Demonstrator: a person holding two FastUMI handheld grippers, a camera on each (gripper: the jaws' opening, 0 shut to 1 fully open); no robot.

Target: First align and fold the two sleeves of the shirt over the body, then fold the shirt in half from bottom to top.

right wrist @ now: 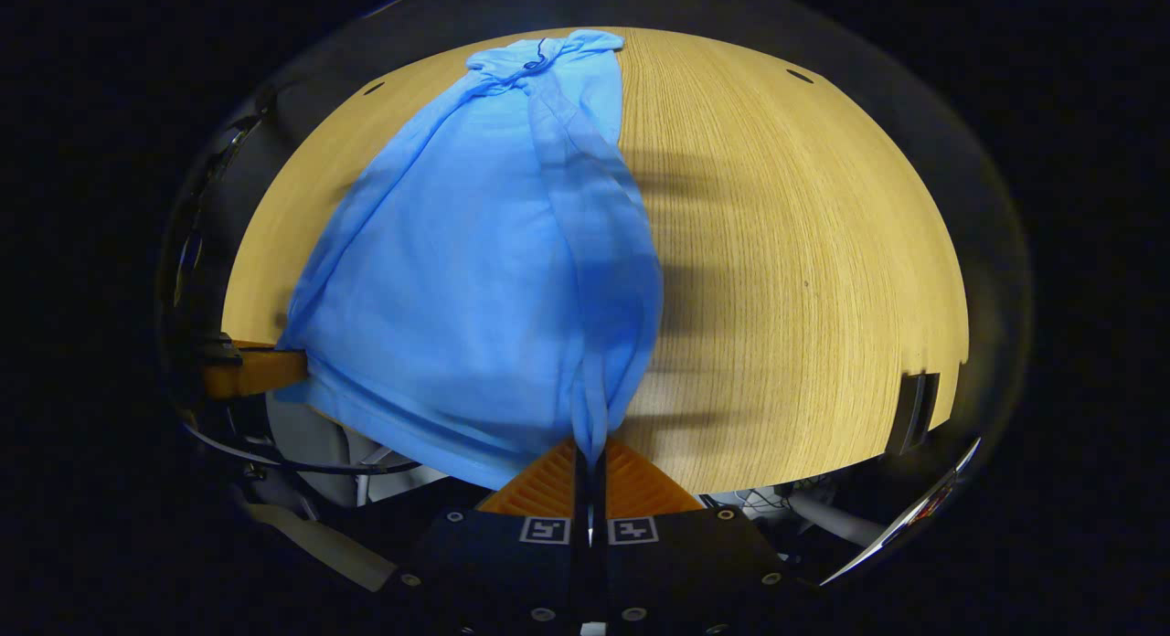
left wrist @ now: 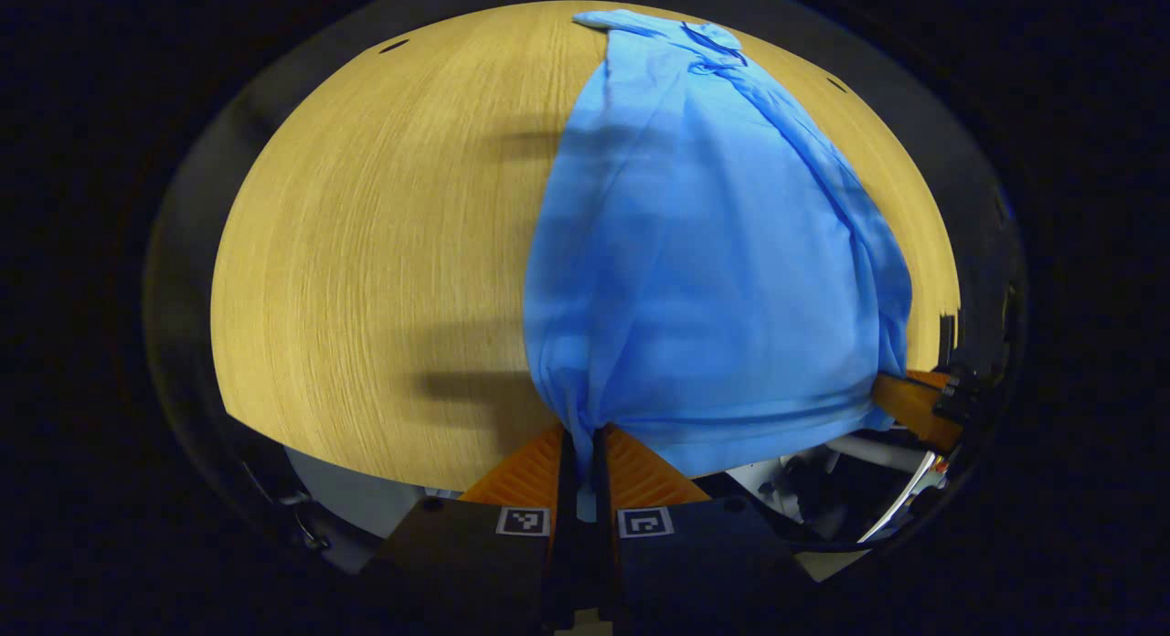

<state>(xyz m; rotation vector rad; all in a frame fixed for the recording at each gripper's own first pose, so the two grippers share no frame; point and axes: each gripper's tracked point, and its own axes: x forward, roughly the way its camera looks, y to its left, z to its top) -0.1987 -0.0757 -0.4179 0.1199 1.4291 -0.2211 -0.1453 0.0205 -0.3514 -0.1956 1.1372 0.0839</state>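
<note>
Light blue thin-fabric shirt [left wrist: 704, 280]: lies lengthwise on the pale wood-grain table [left wrist: 366, 252], collar end at the far side, sleeves gathered over the body, near hem lifted off the tabletop. My left gripper [left wrist: 582, 435]: fingers pressed together, pinching one corner of that hem. My right gripper [right wrist: 590, 449]: fingers likewise closed, pinching the opposite hem corner, cloth bunched into a narrow fold at the tips. The hem stretches between my two grippers above the table's near edge.
</note>
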